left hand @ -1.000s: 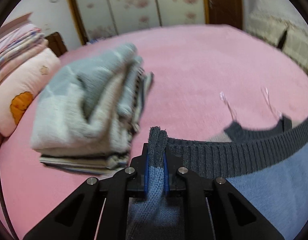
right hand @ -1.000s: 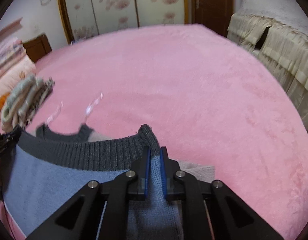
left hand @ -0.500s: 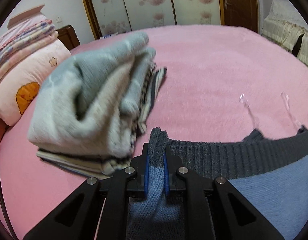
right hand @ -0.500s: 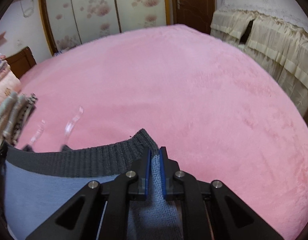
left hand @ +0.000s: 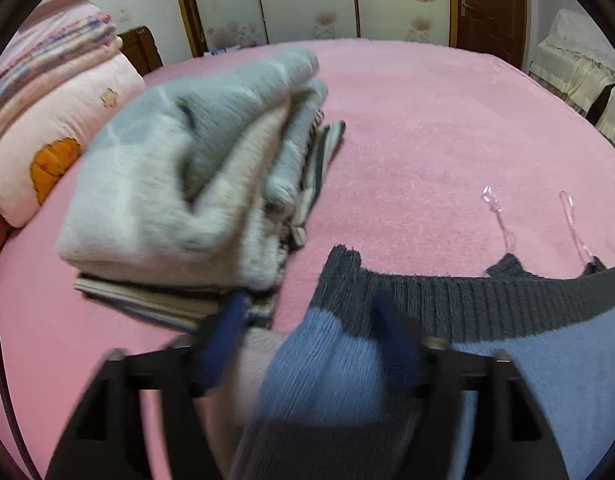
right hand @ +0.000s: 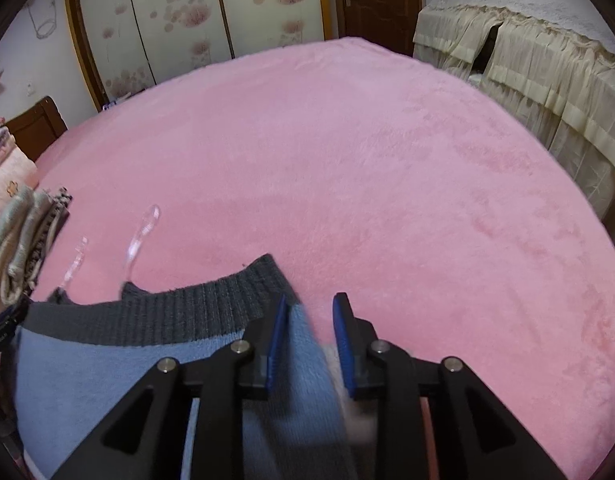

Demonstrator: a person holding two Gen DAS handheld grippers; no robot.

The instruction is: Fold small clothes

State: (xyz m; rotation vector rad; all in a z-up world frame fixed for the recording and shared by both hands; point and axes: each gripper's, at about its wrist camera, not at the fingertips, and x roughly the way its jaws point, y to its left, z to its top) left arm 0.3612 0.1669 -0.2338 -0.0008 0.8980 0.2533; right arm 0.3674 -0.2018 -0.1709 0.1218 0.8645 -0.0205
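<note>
A blue knit sweater with a dark grey ribbed hem lies on the pink bed cover. My left gripper is opening. Its blue pads stand wide apart and blurred, and the sweater's left hem corner hangs loose between them. In the right wrist view the same sweater spreads to the left. My right gripper is opening too. The right hem corner rests against the left pad, with a gap to the other pad. Two clear plastic loops poke out beyond the hem.
A pile of folded grey and striped clothes sits just left of the left gripper. Pink pillows and bedding are stacked at the far left. A cream-draped piece of furniture stands off the bed's right side, and flowered wardrobe doors stand behind.
Both grippers were shut on the sweater's hem corners and have now let go. The left jaws sprang wide, the right jaws parted less. The hem has sunk onto the bed.
</note>
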